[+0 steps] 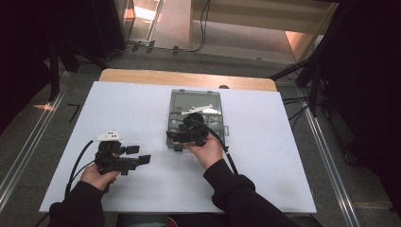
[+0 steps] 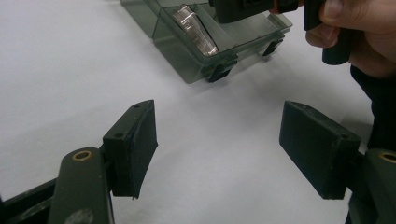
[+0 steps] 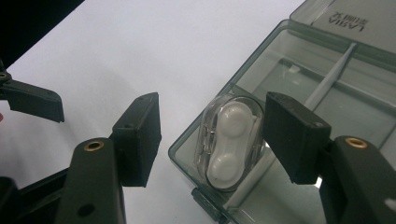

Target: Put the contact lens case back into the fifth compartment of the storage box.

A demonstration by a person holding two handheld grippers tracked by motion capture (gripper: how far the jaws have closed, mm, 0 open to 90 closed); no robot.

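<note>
A smoky grey clear plastic box (image 1: 196,101) lies open at the table's middle. In its near corner compartment sits a white contact lens case (image 3: 231,140) in a clear shell, and a thin white stick (image 3: 327,79) lies in the compartment beyond. My right gripper (image 3: 212,135) is open, low over that corner, with one jaw outside the box wall and the other over the inside, the case between them and untouched. My left gripper (image 2: 219,140) stands open over bare table, left of the box (image 2: 205,42), with nothing between its jaws.
The white board (image 1: 118,109) covers a wooden table with bare room on both sides of the box. The box lid (image 3: 345,18) lies flat behind the compartments. Two black latches (image 2: 219,72) stick out of the box's near side. The person's right hand (image 2: 355,37) hovers beside them.
</note>
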